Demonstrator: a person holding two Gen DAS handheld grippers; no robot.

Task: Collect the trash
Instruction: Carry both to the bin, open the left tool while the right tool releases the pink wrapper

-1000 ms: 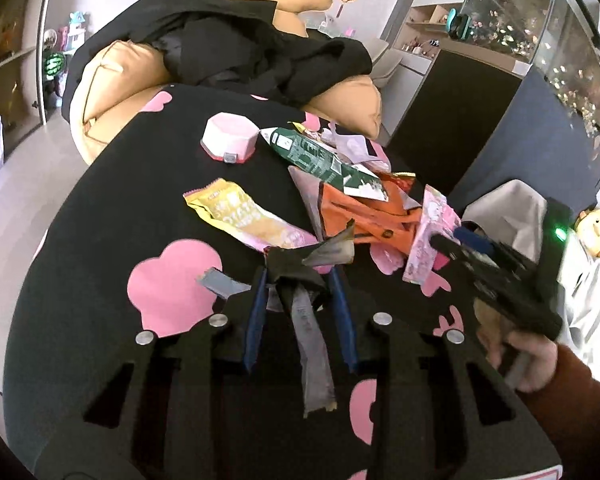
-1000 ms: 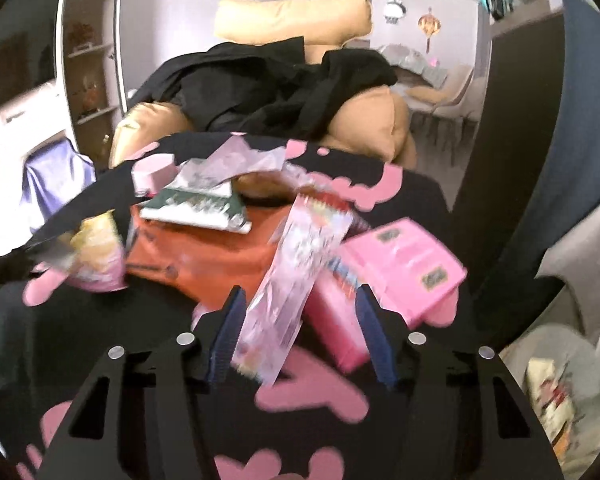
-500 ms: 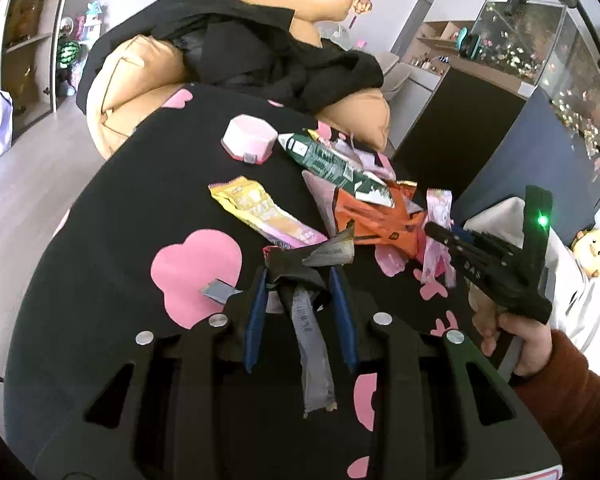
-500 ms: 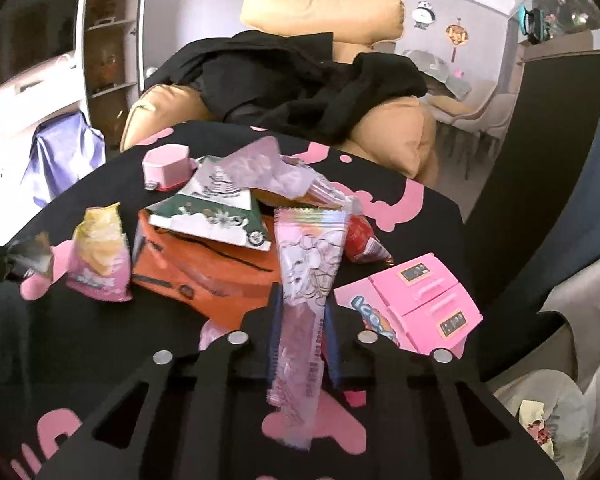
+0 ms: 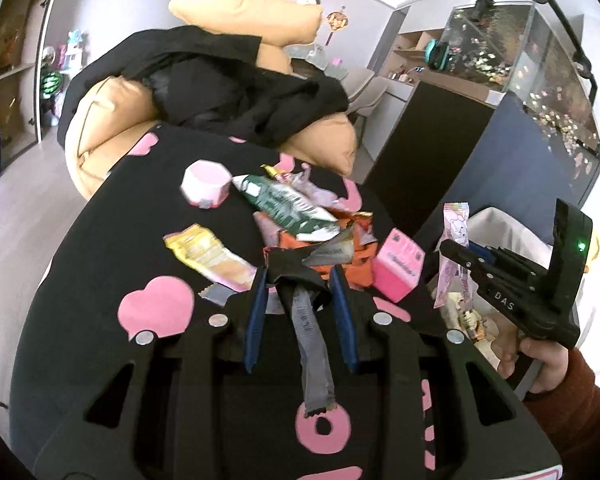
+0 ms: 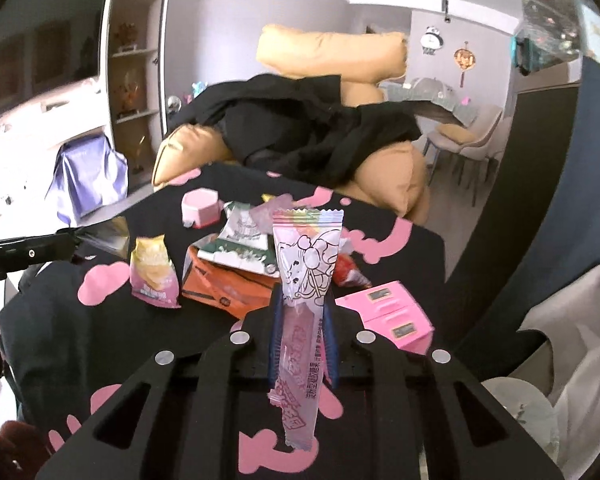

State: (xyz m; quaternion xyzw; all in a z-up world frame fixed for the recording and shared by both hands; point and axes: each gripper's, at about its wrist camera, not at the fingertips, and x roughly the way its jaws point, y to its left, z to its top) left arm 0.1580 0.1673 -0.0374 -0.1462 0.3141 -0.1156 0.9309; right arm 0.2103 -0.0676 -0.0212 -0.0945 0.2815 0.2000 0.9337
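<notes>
My left gripper is shut on a crumpled black-and-silver wrapper, held above the black table, its tail hanging back between the fingers. My right gripper is shut on a long pink see-through candy wrapper, lifted off the table and standing upright. In the left wrist view that right gripper holds the candy wrapper at the table's right edge, by the white-lined trash bin. Loose trash lies mid-table: a yellow-pink packet, a green packet, an orange packet.
A pink box sits by the table's right edge and a pink hexagonal tub farther back. Beyond the table is a tan sofa under black clothing. A dark cabinet with a fish tank stands right of the bin.
The right jaws closed on the pink candy wrapper and lifted it off the table toward the bin. The left gripper rose with its black-and-silver wrapper still held.
</notes>
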